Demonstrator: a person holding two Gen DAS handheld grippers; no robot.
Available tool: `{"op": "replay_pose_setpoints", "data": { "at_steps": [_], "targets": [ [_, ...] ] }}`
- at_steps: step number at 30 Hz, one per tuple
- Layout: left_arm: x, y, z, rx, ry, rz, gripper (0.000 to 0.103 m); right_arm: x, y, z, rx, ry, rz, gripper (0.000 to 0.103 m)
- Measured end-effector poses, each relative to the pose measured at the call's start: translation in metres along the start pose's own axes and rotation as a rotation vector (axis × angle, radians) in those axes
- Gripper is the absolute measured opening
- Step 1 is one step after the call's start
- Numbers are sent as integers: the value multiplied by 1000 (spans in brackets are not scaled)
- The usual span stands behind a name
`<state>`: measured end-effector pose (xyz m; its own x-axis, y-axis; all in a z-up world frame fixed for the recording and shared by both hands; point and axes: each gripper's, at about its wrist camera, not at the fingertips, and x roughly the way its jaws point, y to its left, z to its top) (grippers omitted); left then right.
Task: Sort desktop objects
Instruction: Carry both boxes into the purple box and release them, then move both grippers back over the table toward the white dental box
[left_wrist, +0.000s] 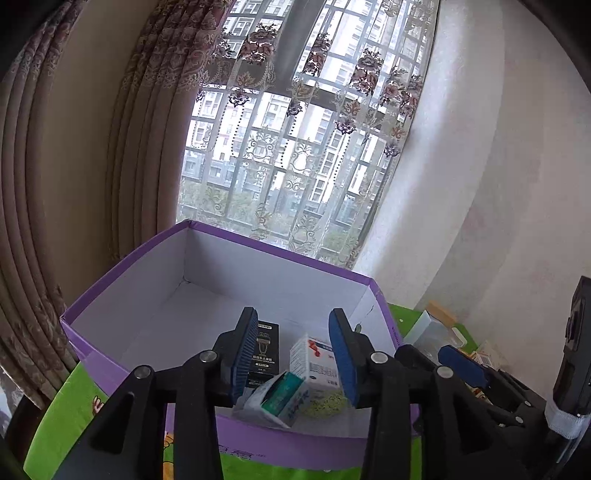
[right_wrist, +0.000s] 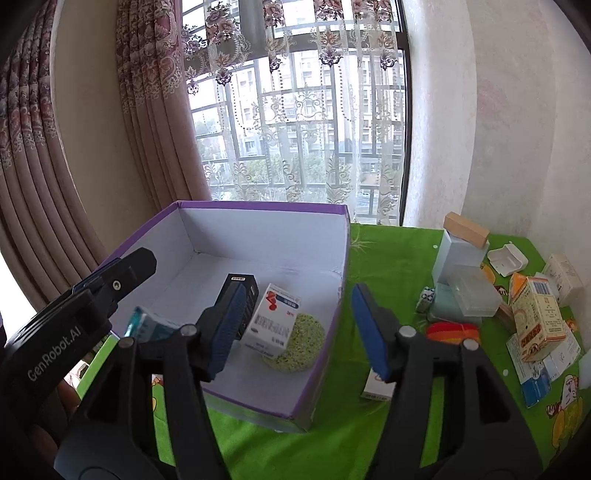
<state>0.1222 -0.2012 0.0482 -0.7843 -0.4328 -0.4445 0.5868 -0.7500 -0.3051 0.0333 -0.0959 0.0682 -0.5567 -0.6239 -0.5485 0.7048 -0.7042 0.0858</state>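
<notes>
A purple box (left_wrist: 110, 284) with a white inside stands on the green cloth; it also shows in the right wrist view (right_wrist: 258, 206). Inside lie a black carton (left_wrist: 264, 347), a white medicine carton (right_wrist: 275, 317) and a green speckled round pad (right_wrist: 299, 347). My left gripper (left_wrist: 295, 358) is open over the box's near edge, with a teal-and-white carton (left_wrist: 284, 400) between and below its fingers, tilted. My right gripper (right_wrist: 299, 332) is open and empty above the box's right wall. A small white carton (right_wrist: 376, 387) lies on the cloth beside it.
To the right on the green cloth (right_wrist: 388, 258) lie several cartons, a clear plastic case (right_wrist: 472, 295), a tan block (right_wrist: 465, 229), a white plastic case (right_wrist: 508, 260) and a rainbow-striped roll (right_wrist: 452, 330). Curtains, a window and a wall stand behind.
</notes>
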Motion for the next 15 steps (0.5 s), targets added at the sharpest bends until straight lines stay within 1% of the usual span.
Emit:
{"op": "replay_pose_setpoints", "data": {
  "at_steps": [2, 5, 11, 15],
  "targets": [
    [-1, -5, -1, 9, -2, 0, 43, -3, -8, -2, 21, 0, -6, 63],
    [-2, -14, -2, 26, 0, -9, 49, -12, -24, -8, 62, -13, -16, 63],
    [-1, -47, -6, 91, 1, -60, 55, -34, -70, -26, 145, -25, -91, 64],
    [1, -74, -14, 141, 18, -94, 58, -41, -102, -41, 204, 0, -142, 64]
  ]
}}
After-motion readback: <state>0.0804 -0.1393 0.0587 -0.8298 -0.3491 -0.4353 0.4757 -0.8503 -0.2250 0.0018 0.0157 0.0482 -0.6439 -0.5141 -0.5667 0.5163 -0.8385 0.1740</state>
